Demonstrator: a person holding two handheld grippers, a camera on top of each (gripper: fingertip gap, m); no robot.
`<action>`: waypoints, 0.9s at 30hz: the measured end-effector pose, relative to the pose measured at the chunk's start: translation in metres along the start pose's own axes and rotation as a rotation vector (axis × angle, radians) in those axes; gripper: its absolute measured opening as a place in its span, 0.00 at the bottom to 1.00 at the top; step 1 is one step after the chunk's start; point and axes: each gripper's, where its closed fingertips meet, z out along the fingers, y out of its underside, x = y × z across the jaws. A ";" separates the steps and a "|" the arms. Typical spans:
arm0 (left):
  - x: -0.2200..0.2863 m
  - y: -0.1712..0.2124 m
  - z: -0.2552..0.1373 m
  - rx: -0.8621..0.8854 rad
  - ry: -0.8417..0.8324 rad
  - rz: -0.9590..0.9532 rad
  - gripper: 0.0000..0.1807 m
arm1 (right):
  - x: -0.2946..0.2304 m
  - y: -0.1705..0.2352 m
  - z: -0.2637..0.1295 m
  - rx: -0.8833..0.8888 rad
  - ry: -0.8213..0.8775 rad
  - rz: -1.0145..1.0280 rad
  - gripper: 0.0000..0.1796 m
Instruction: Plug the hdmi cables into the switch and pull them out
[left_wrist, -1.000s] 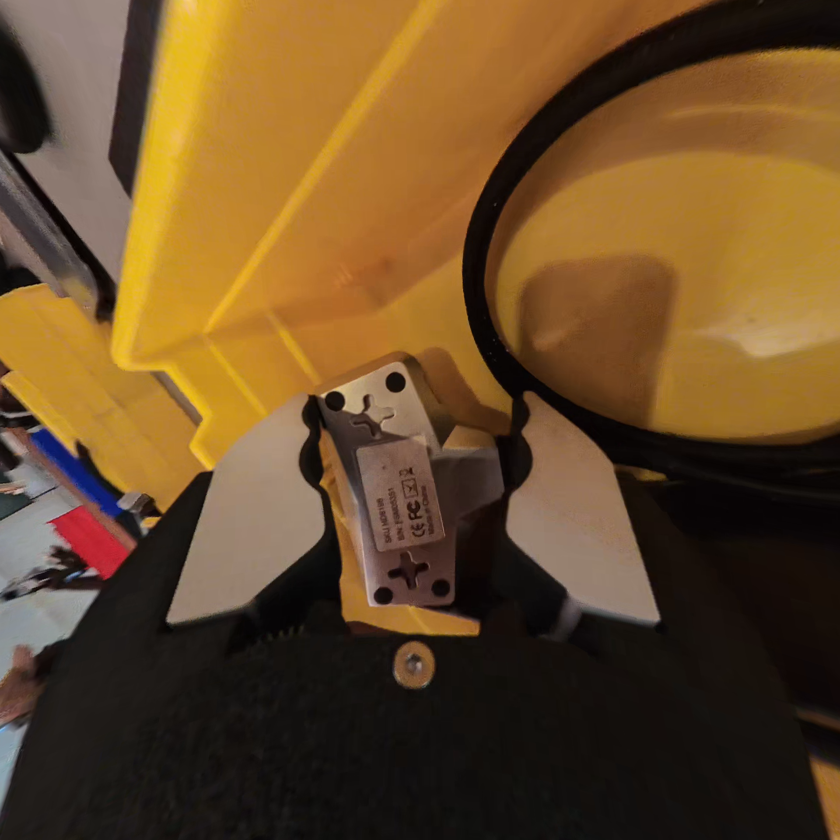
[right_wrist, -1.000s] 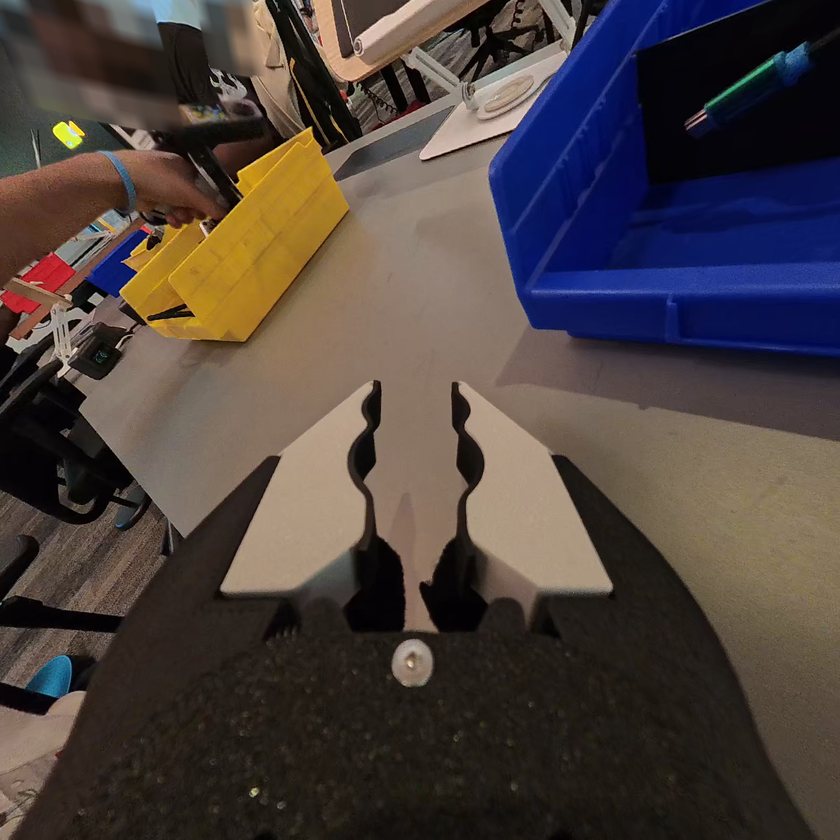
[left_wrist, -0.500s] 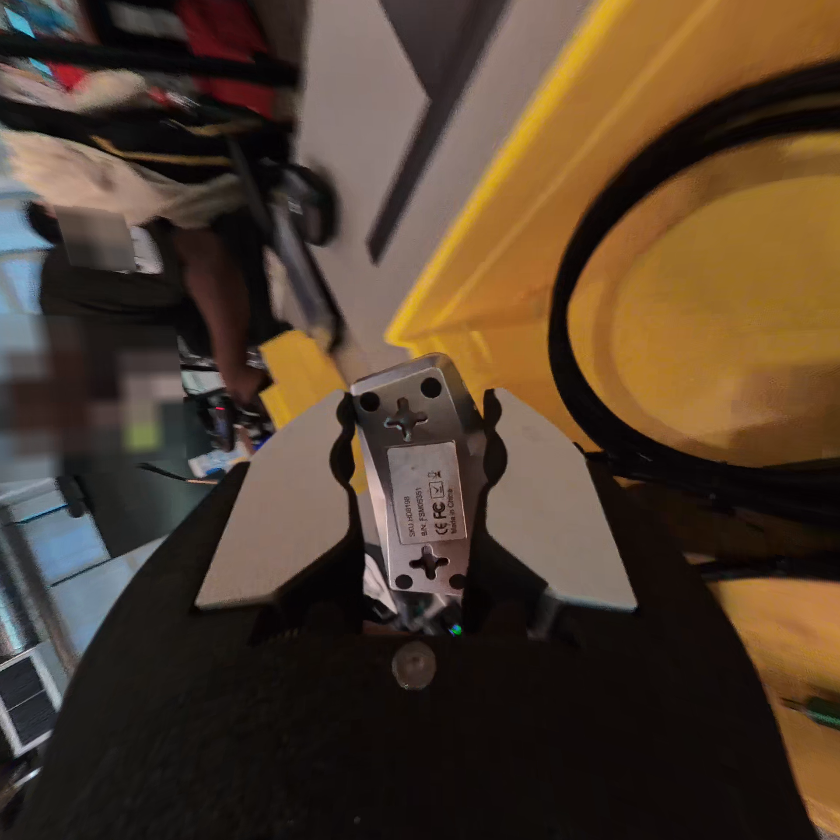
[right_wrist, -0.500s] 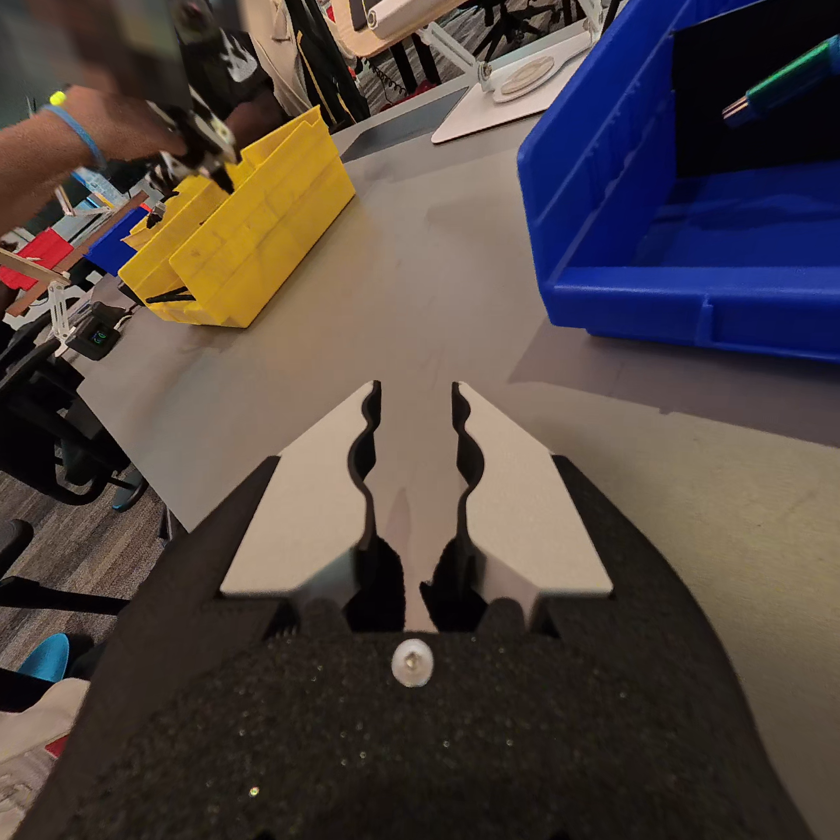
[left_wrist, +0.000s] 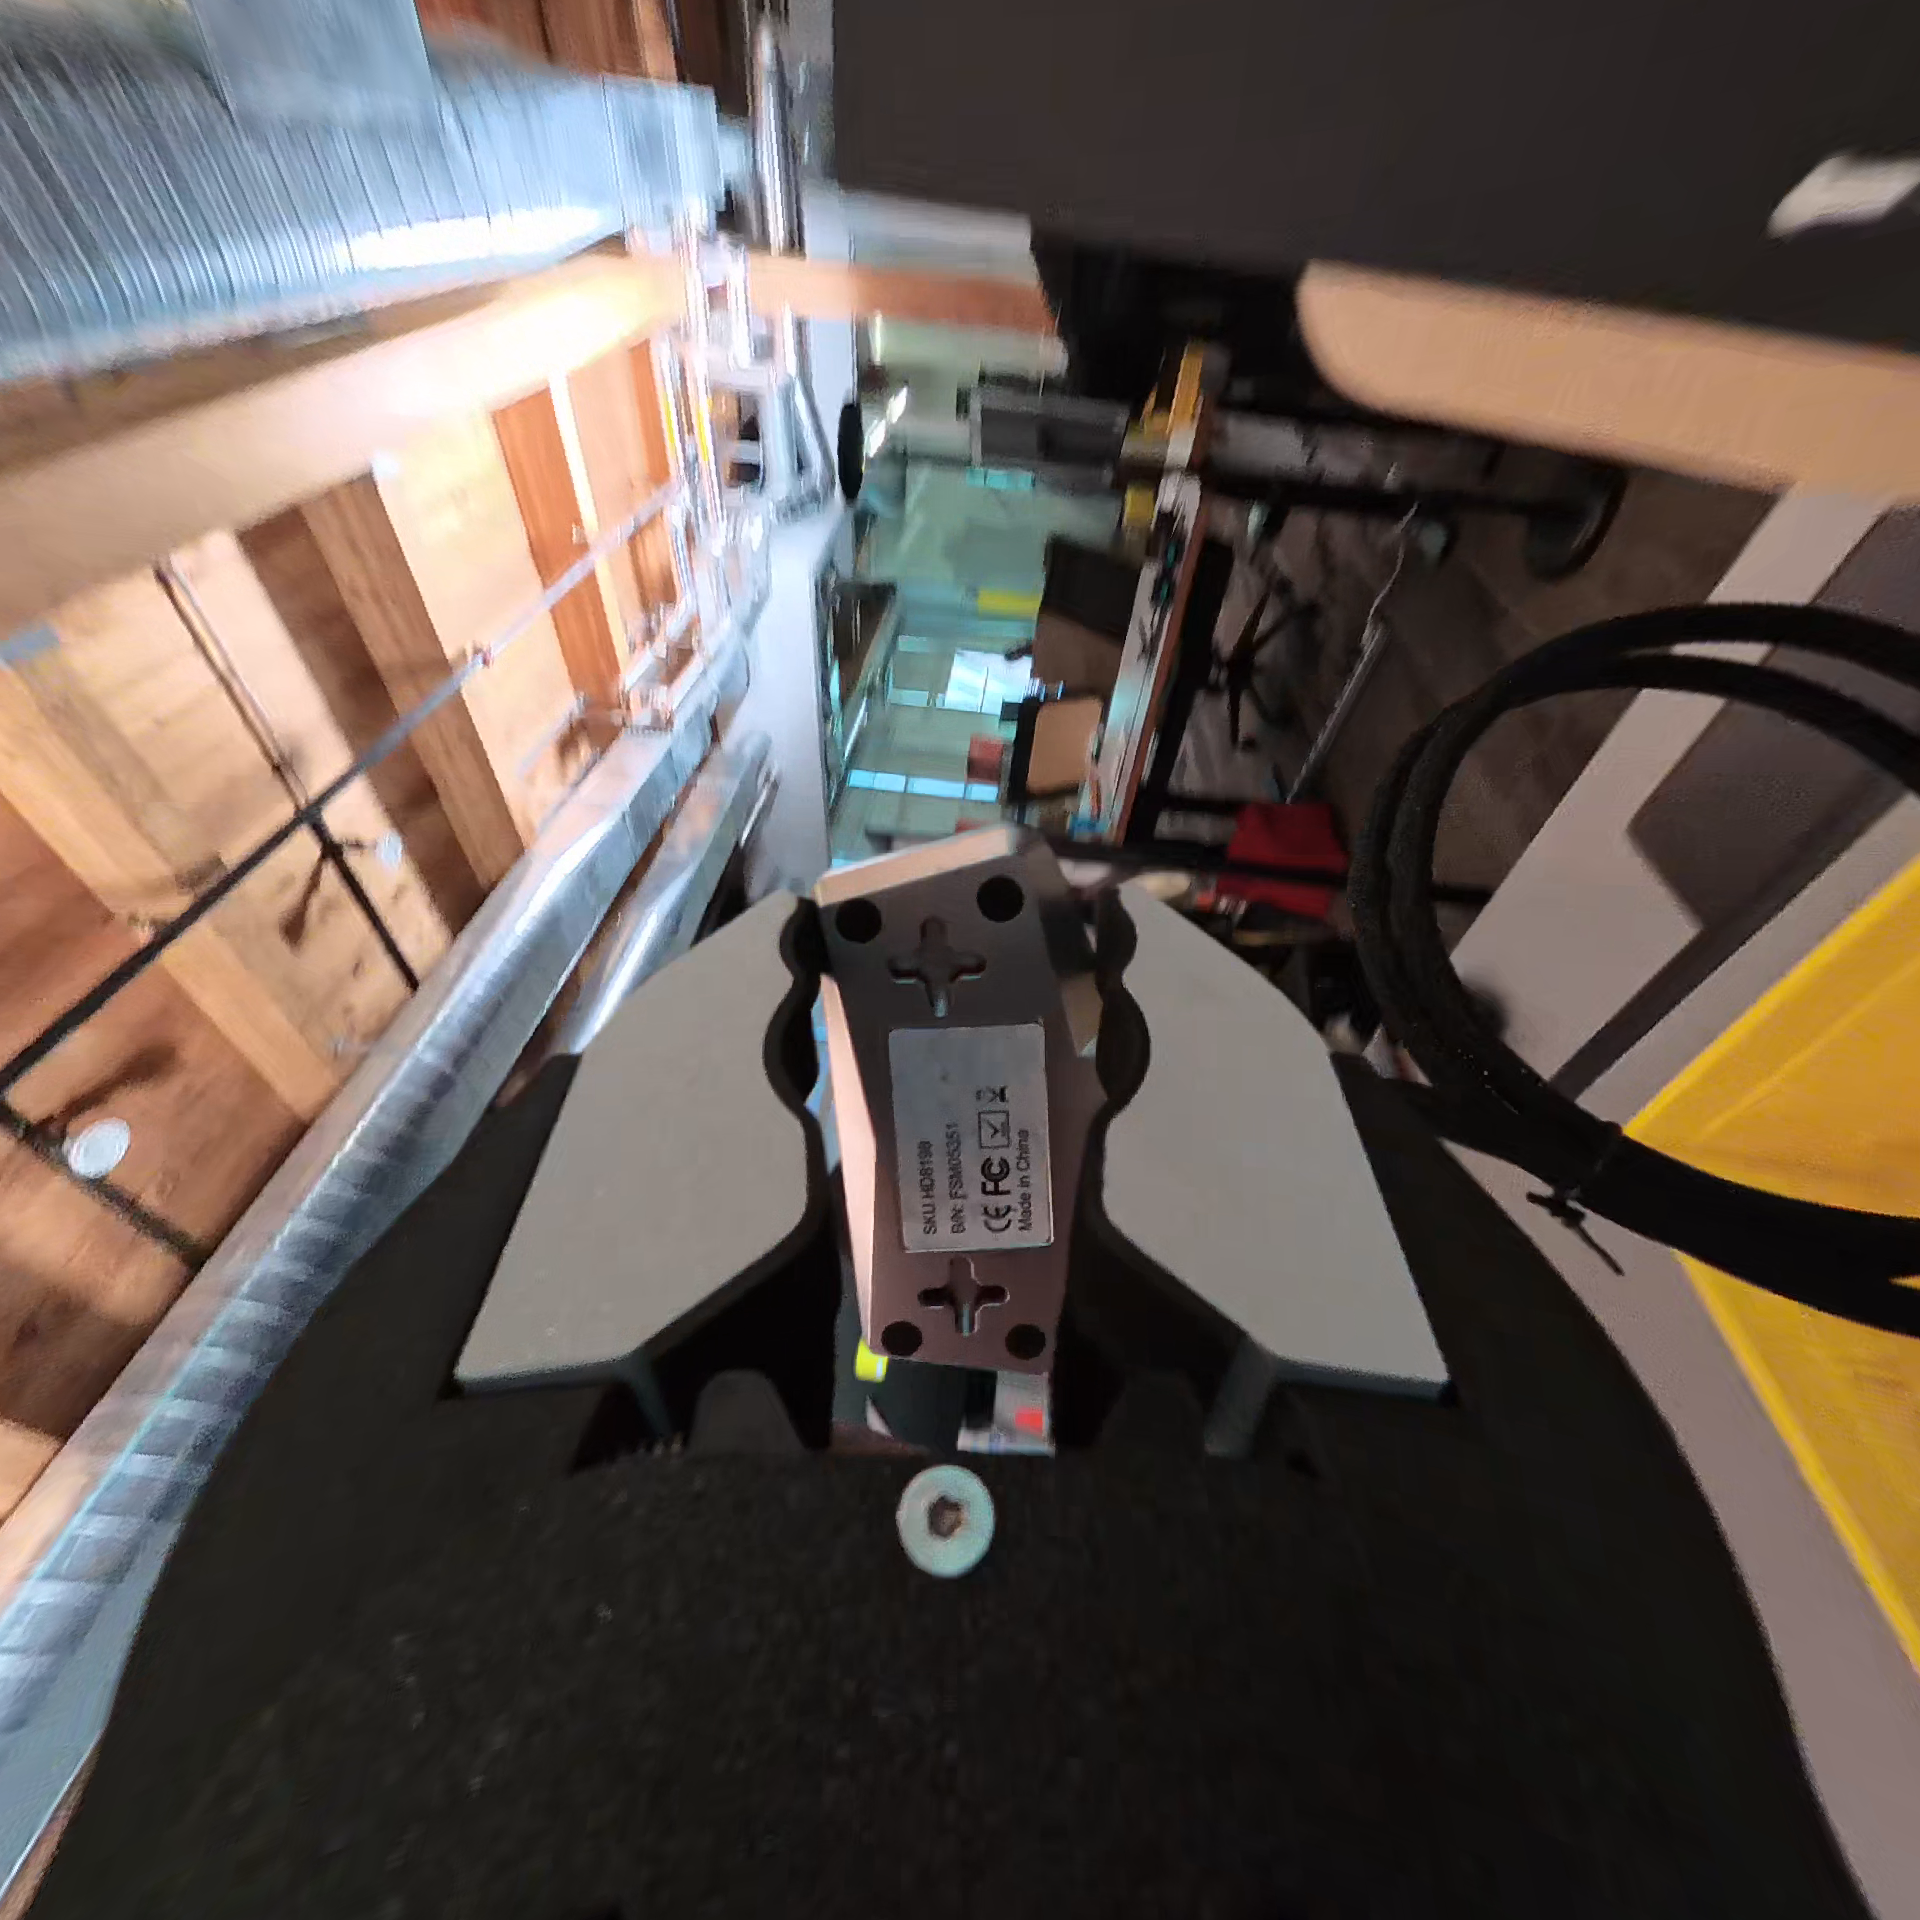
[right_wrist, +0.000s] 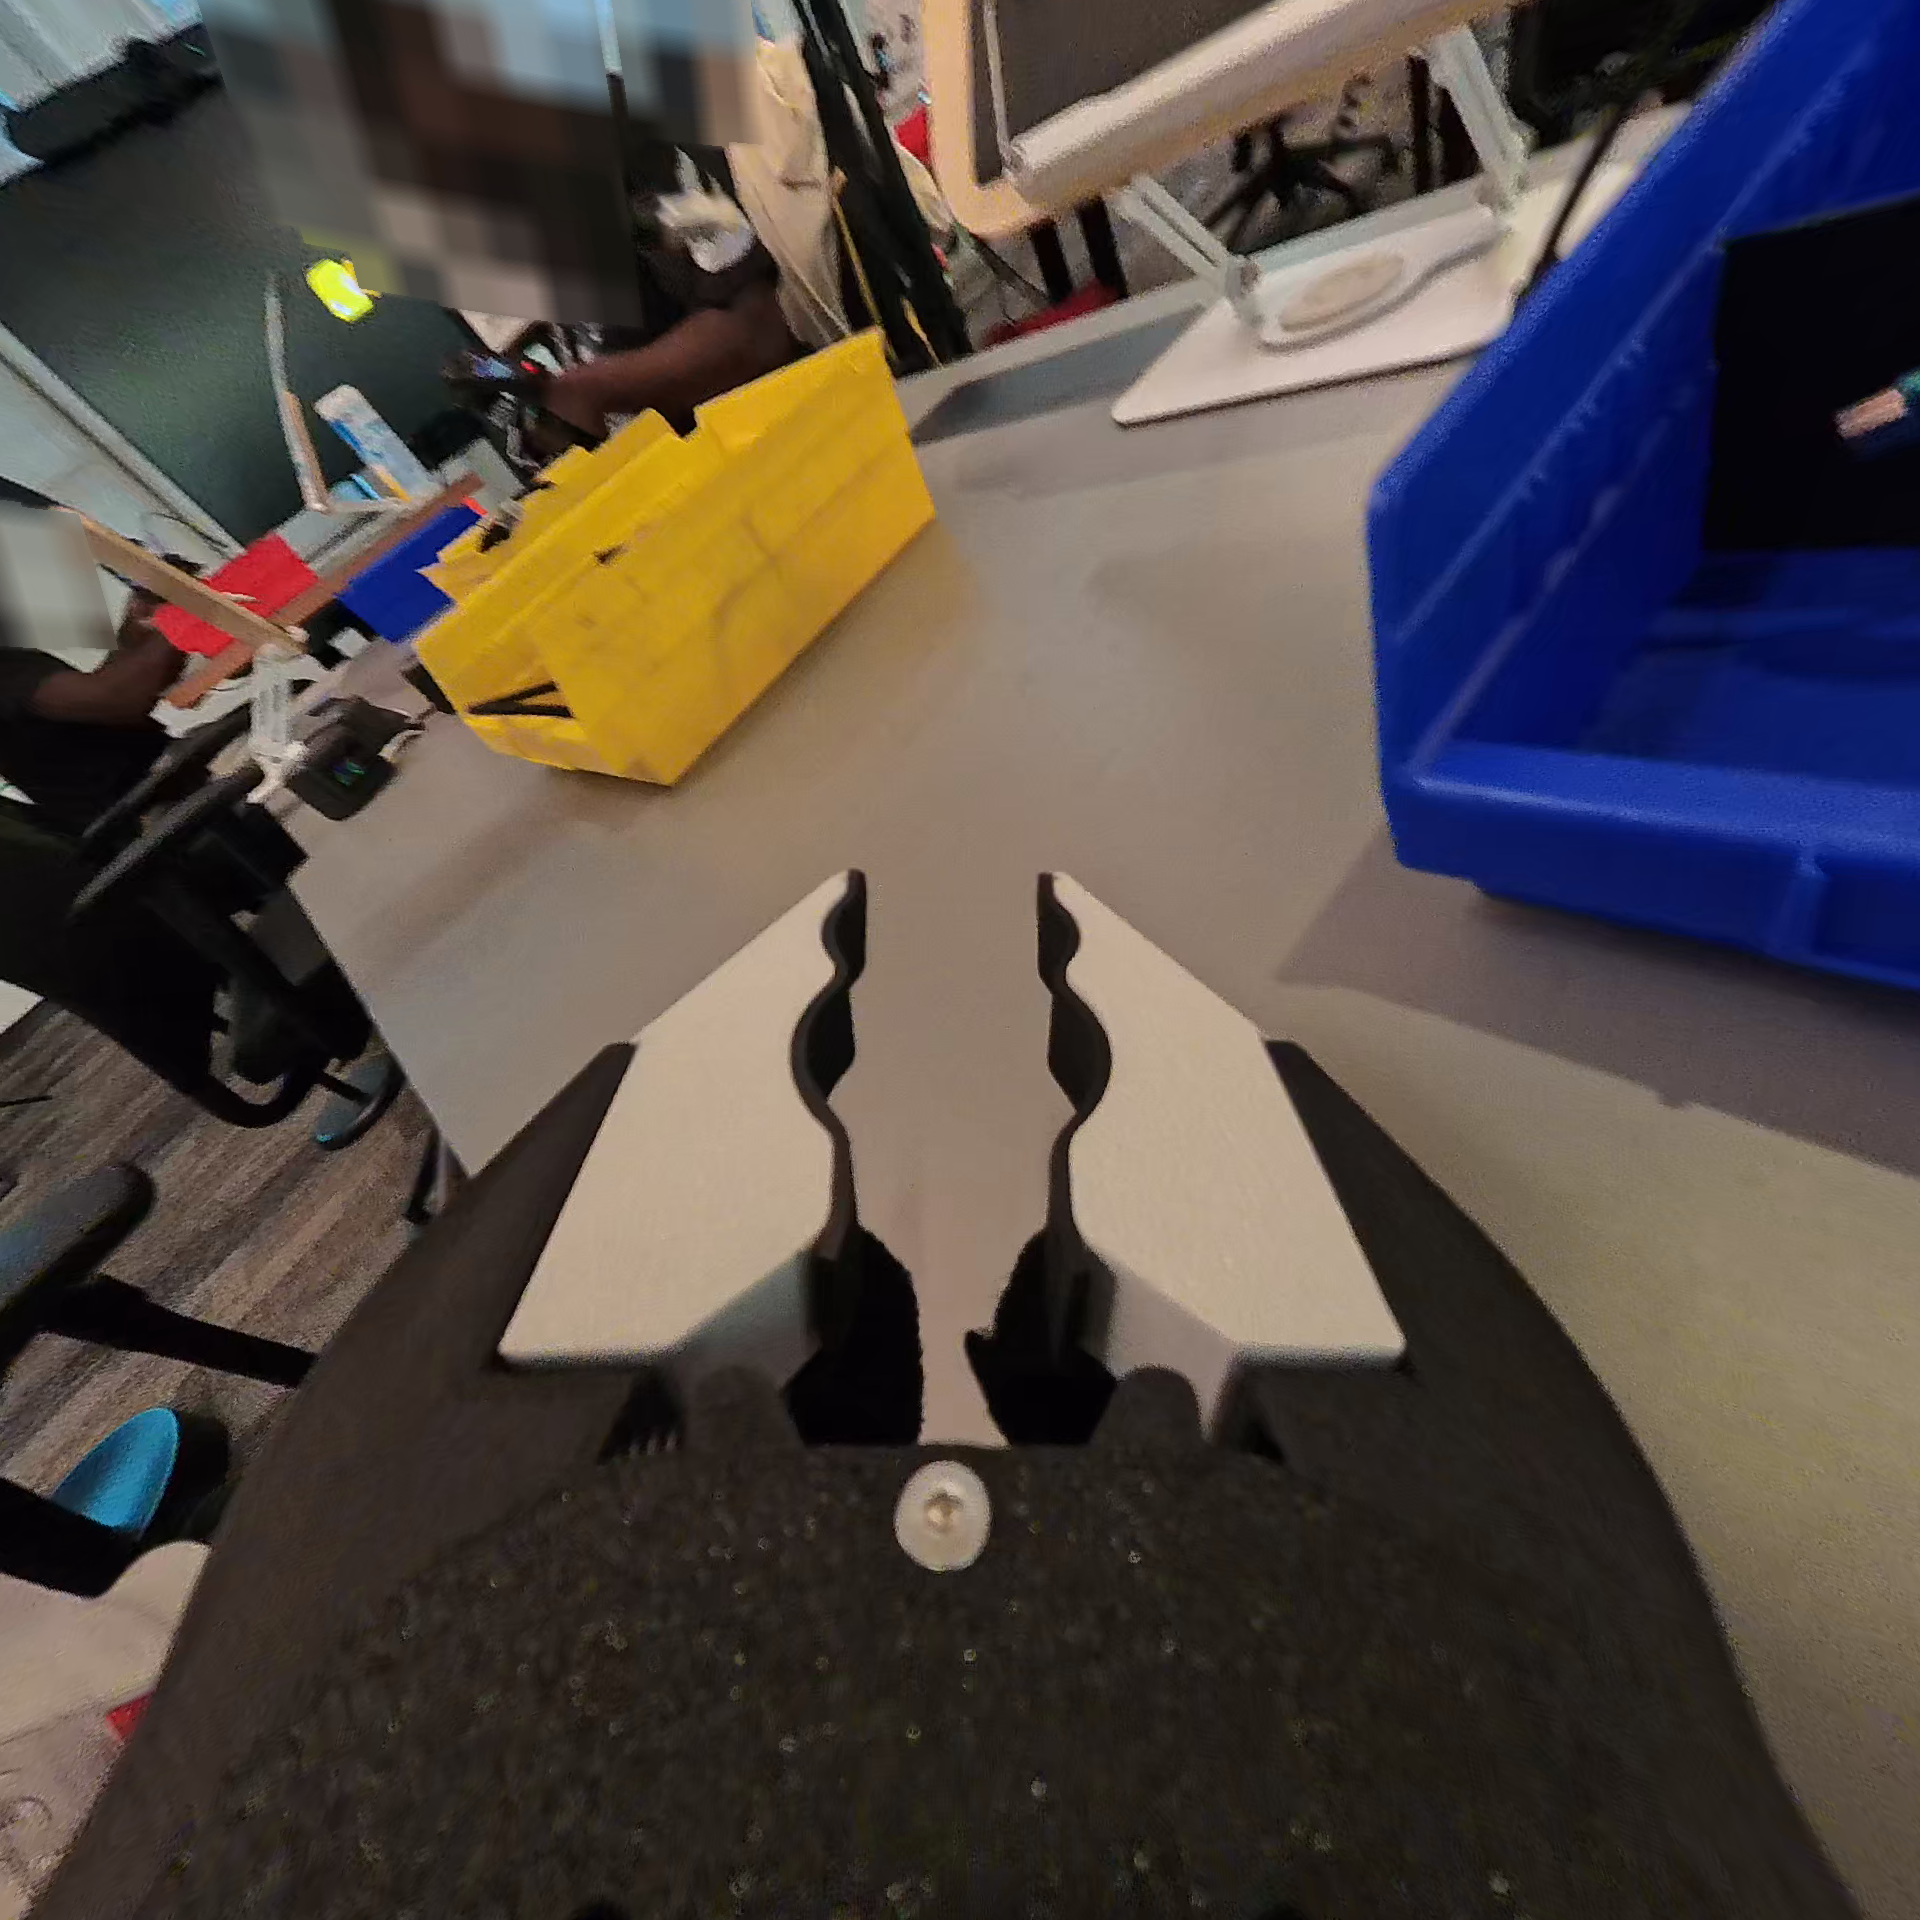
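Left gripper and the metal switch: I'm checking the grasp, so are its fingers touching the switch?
Touching. The left wrist view shows the left gripper with both fingers pressed against the sides of the switch, with no gap.

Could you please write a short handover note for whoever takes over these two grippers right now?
Left gripper: shut on the small grey metal switch box, held in the air.
Right gripper: open, empty, above the grey table.
Coiled black cable hangs beside the yellow plastic bin; blue plastic bin at right.
Done: switch picked up. Left: plugging the cables in and pulling them out.
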 end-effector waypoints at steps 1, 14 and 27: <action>0.007 -0.014 -0.014 0.053 0.013 -0.007 0.28 | -0.007 -0.007 0.001 0.021 -0.037 -0.004 0.19; 0.151 -0.149 -0.187 0.582 0.016 0.227 0.28 | -0.116 -0.142 0.025 0.212 -0.429 -0.430 0.23; 0.161 -0.175 -0.239 0.751 -0.090 0.205 0.28 | -0.155 -0.112 0.075 0.126 -0.455 -0.681 0.19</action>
